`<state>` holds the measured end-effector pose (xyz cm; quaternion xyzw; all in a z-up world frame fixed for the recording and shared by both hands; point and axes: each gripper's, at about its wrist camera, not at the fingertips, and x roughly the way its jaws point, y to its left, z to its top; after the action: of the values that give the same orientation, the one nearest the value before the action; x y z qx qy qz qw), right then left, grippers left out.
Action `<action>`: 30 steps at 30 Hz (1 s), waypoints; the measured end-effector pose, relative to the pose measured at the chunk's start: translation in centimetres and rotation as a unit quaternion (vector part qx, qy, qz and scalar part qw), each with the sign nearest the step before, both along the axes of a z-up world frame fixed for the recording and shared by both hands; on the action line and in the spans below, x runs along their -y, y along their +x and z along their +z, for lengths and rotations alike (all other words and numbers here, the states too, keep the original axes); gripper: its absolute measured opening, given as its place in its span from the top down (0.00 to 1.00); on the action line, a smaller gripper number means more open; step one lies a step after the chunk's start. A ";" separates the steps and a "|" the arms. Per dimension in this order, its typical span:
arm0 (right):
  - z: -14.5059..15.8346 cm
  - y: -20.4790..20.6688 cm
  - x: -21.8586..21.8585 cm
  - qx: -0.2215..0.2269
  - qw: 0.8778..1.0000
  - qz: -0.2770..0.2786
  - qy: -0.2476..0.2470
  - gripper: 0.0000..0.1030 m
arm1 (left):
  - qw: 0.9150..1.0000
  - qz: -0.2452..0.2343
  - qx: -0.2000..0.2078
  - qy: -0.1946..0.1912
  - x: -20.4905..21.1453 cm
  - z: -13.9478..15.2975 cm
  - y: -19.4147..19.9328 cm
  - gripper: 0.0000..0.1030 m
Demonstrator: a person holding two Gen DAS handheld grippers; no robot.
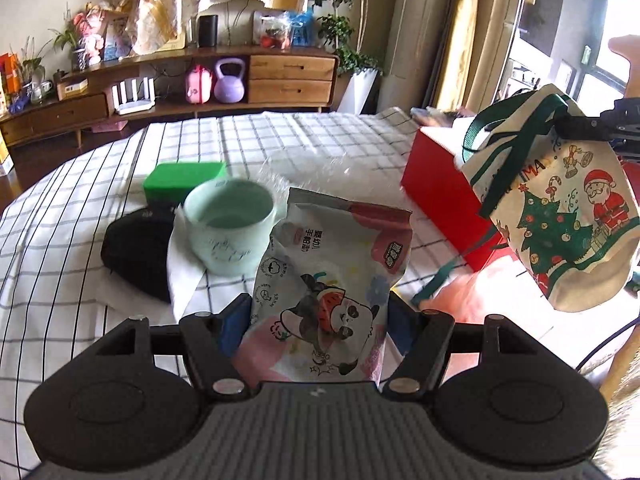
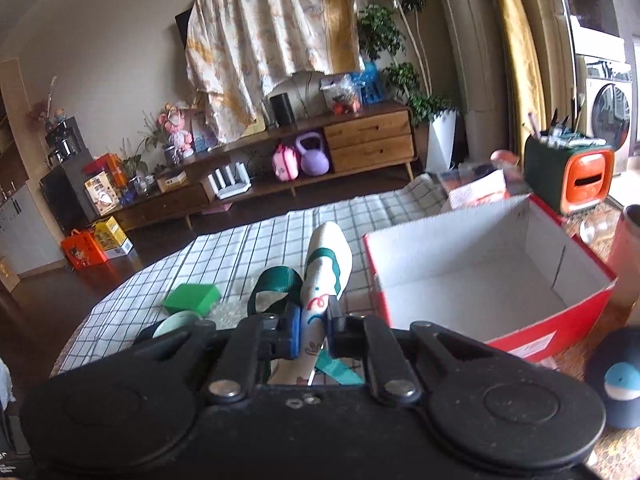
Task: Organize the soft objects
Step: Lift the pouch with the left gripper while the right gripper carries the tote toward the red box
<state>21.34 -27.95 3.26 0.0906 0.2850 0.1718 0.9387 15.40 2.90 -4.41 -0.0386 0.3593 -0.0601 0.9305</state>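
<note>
So you are mid-task with both tools loaded: your left gripper point(image 1: 320, 312) is clamped on the soft printed wet-wipe packet with the panda cartoon point(image 1: 332, 280), held above the checked tablecloth point(image 1: 60, 216), and your right gripper point(image 2: 314, 330) pinches the cream canvas Christmas tote bag with green straps point(image 2: 326, 268) just beside the red open-topped cardboard box point(image 2: 472, 264). The right view shows that box empty inside, so I judge nothing is stowed yet. Only the left view shows the tote's Santa print, the mint-green mug point(image 1: 230, 230) and a black pouch point(image 1: 138, 256); the green sponge block point(image 1: 184, 182) appears in both.
</note>
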 end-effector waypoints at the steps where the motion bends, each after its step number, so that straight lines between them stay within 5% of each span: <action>1: 0.2 0.2 0.4 0.003 1.000 -0.003 0.000 0.90 | 1.000 -0.004 0.003 0.001 0.2 0.4 0.2 0.32; 19: 5.0 5.5 7.9 0.050 0.996 -0.068 -0.019 0.90 | 0.996 -0.083 0.034 0.022 8.4 7.9 8.5 0.32; 30: 4.8 10.1 12.2 0.061 0.993 -0.097 -0.033 0.90 | 0.991 -0.130 0.023 0.021 17.2 8.4 14.3 0.32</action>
<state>31.46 -40.11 8.10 0.0757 0.2229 0.0757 0.9689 29.65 -14.31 4.03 0.0294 0.3409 -0.1734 0.9235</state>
